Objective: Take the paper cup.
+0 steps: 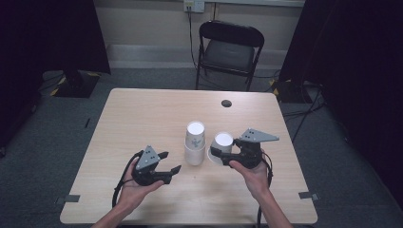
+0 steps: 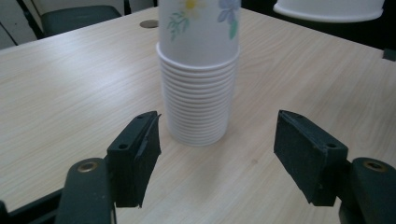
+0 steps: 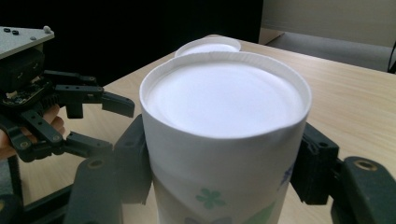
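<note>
A stack of upturned white paper cups with flower prints (image 1: 195,142) stands at the middle of the wooden table (image 1: 142,114). In the left gripper view the stack (image 2: 198,84) rises just beyond my left gripper (image 2: 217,140), whose jaws stand open with nothing between them. In the high view the left gripper (image 1: 168,161) is left of the stack, pointing toward it. My right gripper (image 1: 222,151) is shut on a single upturned cup (image 1: 222,141) right of the stack. In the right gripper view both pads press the sides of that cup (image 3: 224,140), base upward, and the left gripper (image 3: 112,126) sits farther off.
A black folding chair (image 1: 229,50) stands beyond the far table edge. A round cable hole (image 1: 226,103) sits near the table's far right. Dark curtains hang at both sides, and cables run over the floor at the right.
</note>
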